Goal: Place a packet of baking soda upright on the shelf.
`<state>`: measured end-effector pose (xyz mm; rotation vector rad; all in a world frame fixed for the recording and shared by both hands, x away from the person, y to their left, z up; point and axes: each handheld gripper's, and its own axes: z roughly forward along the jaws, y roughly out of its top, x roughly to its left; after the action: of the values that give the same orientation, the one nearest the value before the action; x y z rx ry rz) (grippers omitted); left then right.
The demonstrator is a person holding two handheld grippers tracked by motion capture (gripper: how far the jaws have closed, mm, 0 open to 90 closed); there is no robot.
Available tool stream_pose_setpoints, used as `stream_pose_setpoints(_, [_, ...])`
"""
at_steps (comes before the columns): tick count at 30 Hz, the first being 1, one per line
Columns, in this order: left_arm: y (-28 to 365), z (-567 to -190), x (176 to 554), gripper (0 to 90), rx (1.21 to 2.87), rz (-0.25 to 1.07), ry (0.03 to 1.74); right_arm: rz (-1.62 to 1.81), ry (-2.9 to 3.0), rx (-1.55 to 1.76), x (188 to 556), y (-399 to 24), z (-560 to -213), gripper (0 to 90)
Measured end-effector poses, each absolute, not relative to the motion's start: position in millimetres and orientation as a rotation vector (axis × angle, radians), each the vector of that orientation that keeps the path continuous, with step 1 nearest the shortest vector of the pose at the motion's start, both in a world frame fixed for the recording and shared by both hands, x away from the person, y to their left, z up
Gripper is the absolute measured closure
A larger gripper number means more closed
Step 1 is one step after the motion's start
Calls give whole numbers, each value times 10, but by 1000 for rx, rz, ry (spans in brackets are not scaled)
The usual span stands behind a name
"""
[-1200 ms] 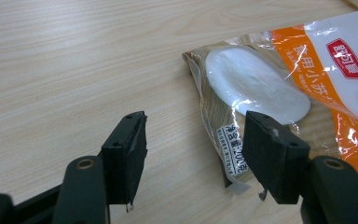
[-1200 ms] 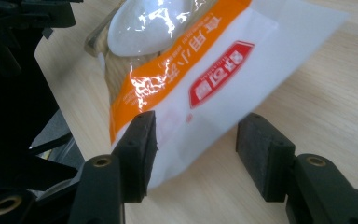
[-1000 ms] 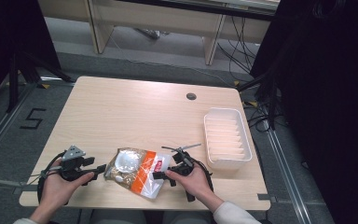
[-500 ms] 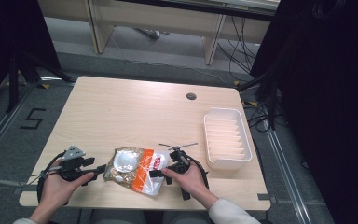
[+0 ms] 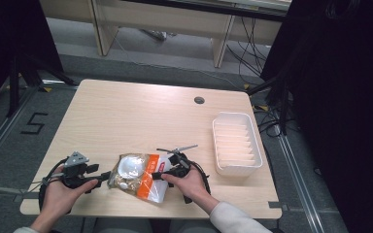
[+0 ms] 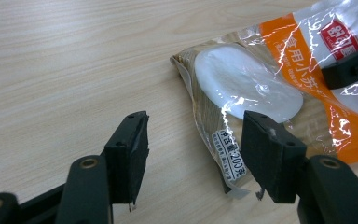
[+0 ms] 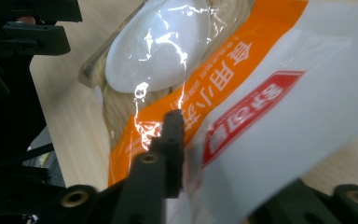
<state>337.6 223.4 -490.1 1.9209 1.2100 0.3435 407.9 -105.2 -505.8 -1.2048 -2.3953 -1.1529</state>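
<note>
1. Pale wood-grain table [image 5: 126, 111] stands on a grey floor, and a glossy snack bag [image 5: 141, 175] lies near its front edge, between the two grippers.
2. Left of the bag, the left hand [image 5: 60, 194] lies low on the table and holds the left gripper [image 5: 104, 175] level, pointing at the bag's near end.
3. Its jaws stand wide apart; one black pad [image 6: 270, 156] sits just beside the crinkled, sealed edge with the small white label, and nothing is gripped.
4. Right of the bag, the right hand [image 5: 194, 182] holds the right gripper [image 5: 158, 175], whose jaws have just been closing; they now pinch the bag's white and orange end.
5. The bag is clear crinkly film with an orange band, a red label and a smooth white round inside.
6. A white ribbed plastic tray [image 5: 236, 143] sits well right of the bag.
</note>
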Motion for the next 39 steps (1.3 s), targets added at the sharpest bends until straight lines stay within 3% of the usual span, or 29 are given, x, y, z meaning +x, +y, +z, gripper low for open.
stream_pose_setpoints(4, [2200,-4904,3369,415,1876,336,1232,-1178,-2365,-1202,4111,-1037,-5013,900])
stream_pose_setpoints(11, [2213,-4900,3367,418,1883,340,1232,-1170,-2397,-1136,4189,-1041,-4889,900])
stream_pose_setpoints(25, [2216,-4905,3372,420,1887,335,1228,-801,-2759,-739,4435,-1101,-3990,900])
stream_pose_setpoints(39, [2227,-4907,3377,426,1906,327,1225,-417,-3003,-263,4326,-1228,-3391,900])
